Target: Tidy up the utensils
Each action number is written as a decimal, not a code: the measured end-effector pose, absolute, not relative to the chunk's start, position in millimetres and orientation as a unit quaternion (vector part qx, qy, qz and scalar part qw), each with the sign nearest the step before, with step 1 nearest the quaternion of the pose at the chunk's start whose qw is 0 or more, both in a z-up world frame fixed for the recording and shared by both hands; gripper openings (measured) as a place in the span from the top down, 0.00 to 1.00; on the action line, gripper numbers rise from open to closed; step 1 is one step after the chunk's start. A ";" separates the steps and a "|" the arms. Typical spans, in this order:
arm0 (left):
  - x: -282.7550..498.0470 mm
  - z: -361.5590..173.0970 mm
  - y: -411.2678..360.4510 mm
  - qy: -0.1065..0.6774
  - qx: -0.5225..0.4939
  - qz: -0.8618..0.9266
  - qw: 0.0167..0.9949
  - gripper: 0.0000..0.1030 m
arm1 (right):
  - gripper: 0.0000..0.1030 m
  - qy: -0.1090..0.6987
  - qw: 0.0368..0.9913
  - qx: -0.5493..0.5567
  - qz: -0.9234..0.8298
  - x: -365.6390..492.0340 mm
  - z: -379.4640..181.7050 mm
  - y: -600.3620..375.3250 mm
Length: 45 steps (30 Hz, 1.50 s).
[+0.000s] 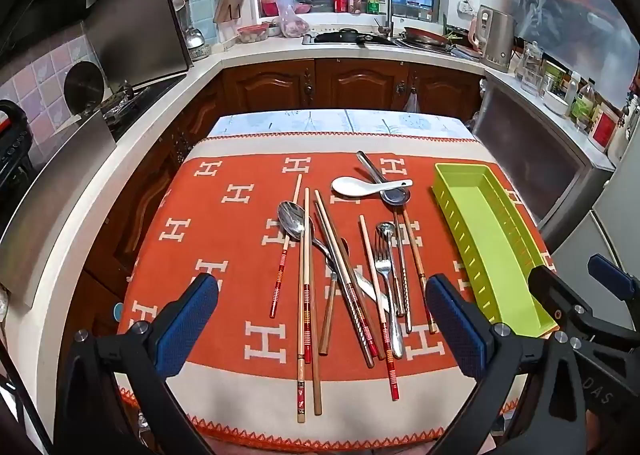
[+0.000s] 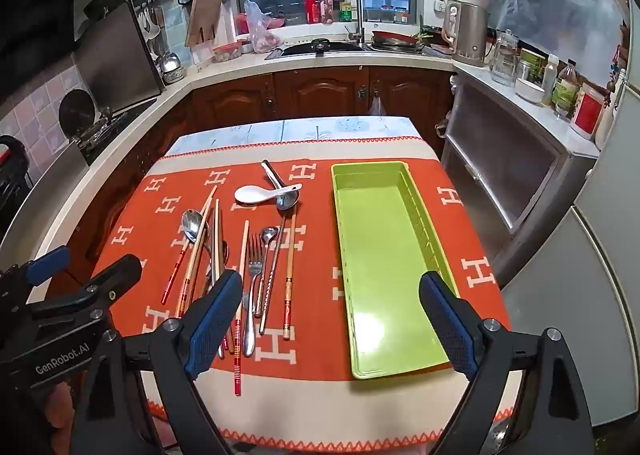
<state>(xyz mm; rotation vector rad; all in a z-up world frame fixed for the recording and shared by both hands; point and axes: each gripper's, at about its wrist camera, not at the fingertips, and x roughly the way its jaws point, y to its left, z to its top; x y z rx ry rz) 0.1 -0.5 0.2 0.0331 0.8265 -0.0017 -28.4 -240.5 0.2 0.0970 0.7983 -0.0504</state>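
Left wrist view: my left gripper (image 1: 322,325) hangs wide and empty over the jumbled chopsticks (image 1: 306,295), so I should single out one pair. Right wrist view: my right gripper (image 2: 330,321) gapes empty too, with the green tray (image 2: 362,171) bare at one o'clock and the fork (image 2: 253,275) at eleven.

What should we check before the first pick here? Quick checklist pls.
1. Left claw open, nothing between its pads: ok.
2. Right claw open, nothing held: ok.
3. Green tray empty and flat on the cloth: ok.
4. Utensils separated for a clean single grasp: not ok; chopsticks, fork and large metal spoon overlap.
5. White spoon free of others: not ok; its handle lies across a metal spoon.
6. Knife graspable: cannot tell; mostly covered.
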 end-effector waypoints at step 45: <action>-6.9 10.5 15.0 0.384 -0.011 -0.017 0.923 0.01 | 0.05 0.388 0.919 0.054 -0.035 -26.0 -0.8 -230.6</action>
